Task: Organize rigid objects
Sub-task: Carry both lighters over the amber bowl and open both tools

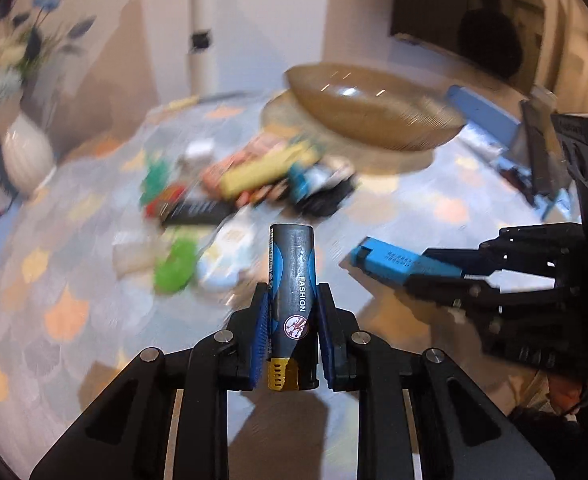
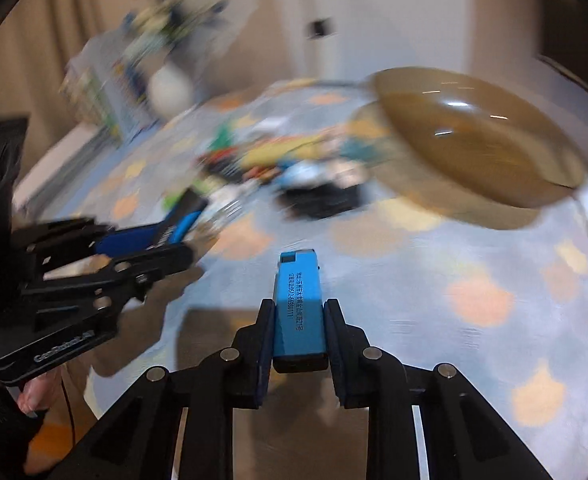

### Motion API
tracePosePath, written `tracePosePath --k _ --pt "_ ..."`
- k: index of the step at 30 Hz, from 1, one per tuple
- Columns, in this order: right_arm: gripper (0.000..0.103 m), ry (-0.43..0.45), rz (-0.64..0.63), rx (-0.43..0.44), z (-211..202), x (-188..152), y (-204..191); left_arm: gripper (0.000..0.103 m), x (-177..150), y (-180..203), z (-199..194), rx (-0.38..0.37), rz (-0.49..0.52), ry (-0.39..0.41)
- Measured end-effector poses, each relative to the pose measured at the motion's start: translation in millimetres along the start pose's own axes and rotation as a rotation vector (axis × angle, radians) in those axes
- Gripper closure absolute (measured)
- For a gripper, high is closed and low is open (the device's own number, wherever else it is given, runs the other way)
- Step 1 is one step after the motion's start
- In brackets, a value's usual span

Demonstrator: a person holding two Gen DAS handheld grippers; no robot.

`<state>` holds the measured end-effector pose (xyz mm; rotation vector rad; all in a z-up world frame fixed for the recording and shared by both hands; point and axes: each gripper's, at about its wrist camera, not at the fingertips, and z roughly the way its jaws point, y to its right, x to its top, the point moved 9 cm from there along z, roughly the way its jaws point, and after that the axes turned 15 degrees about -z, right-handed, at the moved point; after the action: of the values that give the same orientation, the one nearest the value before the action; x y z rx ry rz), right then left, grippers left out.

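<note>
lighters (image 1: 292, 280): 2 | tongs (image 1: 294, 300): 2 | bowl (image 1: 373, 108): 1 | vase (image 1: 26, 156): 1

Motion blur smears the pile of small objects (image 1: 246, 184) and brown bowl (image 1: 373, 108) beyond telling apart.

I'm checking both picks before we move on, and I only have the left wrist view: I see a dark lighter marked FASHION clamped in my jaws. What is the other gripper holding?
Observer: The right gripper is shut on a blue lighter, a flat rectangular one with dark print along its side.
Operator: Is it gripped at the tip or the base?
Observer: Near its lower end; the black base pokes out behind the pads, and most of the body sticks forward.
Operator: Where is the bowl from there?
Observer: The brown bowl sits ahead and to the right of that lighter, beyond a bare stretch of the patterned tablecloth.
</note>
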<state>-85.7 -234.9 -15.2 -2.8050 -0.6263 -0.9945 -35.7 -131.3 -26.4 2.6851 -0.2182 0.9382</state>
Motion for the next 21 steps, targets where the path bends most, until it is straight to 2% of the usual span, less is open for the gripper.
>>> tracePosePath --k 3,8,10,12,15,18,21 --pt "0.079 0.051 0.059 -0.052 -31.1 9.9 35.0 0.084 20.5 31.0 -9.9 -0.041 0.046 0.039" --pt "0.079 0.150 0.109 -0.159 -81.7 48.9 92.7 0.084 74.0 79.3 -14.5 -0.108 0.095 0.078" --pt "0.079 0.160 0.123 -0.207 -93.0 57.9 113.5 0.084 92.1 93.1 -13.1 -0.130 0.103 0.093" --pt "0.079 0.136 0.158 -0.206 -86.5 62.5 133.9 0.084 111.1 104.8 -3.3 -0.137 0.106 0.087" --pt "0.079 0.058 0.218 -0.169 -59.0 61.9 155.6 0.084 126.6 117.9 23.6 -0.152 0.081 0.033" --pt "0.079 -0.001 0.254 -0.140 -36.2 58.0 167.2 0.084 129.4 132.2 55.7 -0.144 0.075 -0.018" --pt "0.079 -0.046 0.247 -0.162 -26.2 58.0 174.1 0.083 125.9 141.5 73.6 -0.133 0.076 -0.042"
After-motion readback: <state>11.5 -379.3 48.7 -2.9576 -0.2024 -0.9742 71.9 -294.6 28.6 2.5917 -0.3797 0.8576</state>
